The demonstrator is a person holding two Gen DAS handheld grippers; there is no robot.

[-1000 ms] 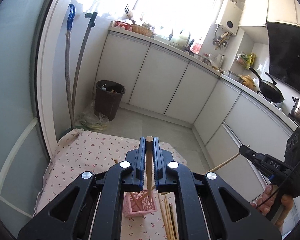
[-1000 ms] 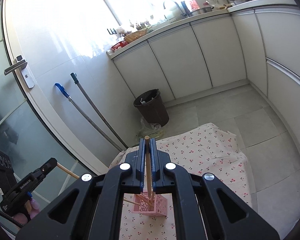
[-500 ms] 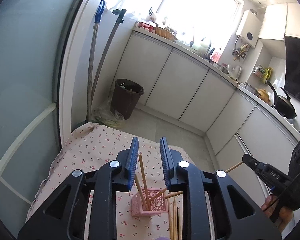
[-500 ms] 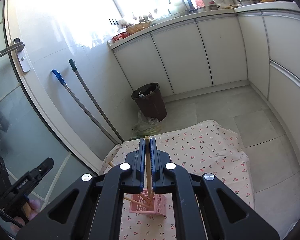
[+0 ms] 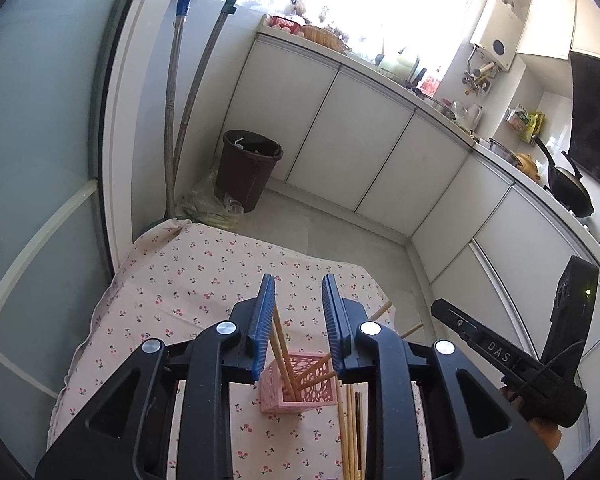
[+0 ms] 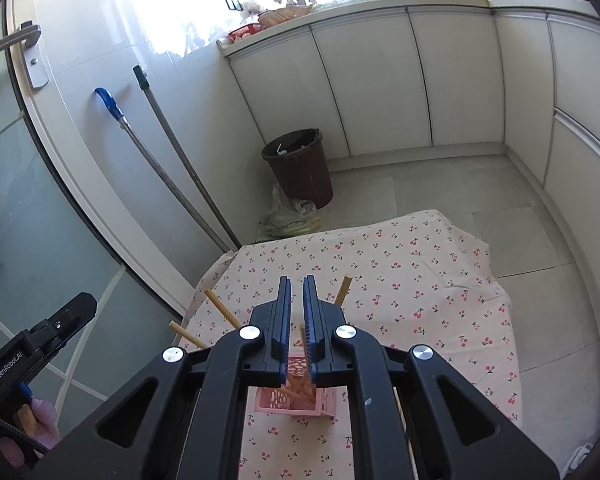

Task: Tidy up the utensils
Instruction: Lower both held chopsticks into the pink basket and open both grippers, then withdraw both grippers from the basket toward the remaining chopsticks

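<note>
A pink openwork holder (image 5: 300, 390) stands on the cherry-print cloth (image 5: 204, 280), with several wooden chopsticks (image 5: 281, 344) leaning in it. My left gripper (image 5: 298, 292) is open above the holder and holds nothing. My right gripper (image 6: 296, 292) is open by a narrow gap above the same holder (image 6: 290, 402). It holds nothing, and chopsticks (image 6: 222, 310) lean out of the holder below it. More chopsticks (image 5: 352, 436) lie flat on the cloth just right of the holder in the left wrist view.
A brown bin (image 5: 248, 168) stands on the floor beyond the table, beside two mop handles (image 5: 196, 92) that lean on the wall. White cabinets (image 5: 364, 136) line the back and right. A glass door (image 6: 32, 208) is on the left.
My left gripper opened and let its chopstick drop into the holder, then rose. My right gripper then let go of its chopstick, which now stands in the holder.
</note>
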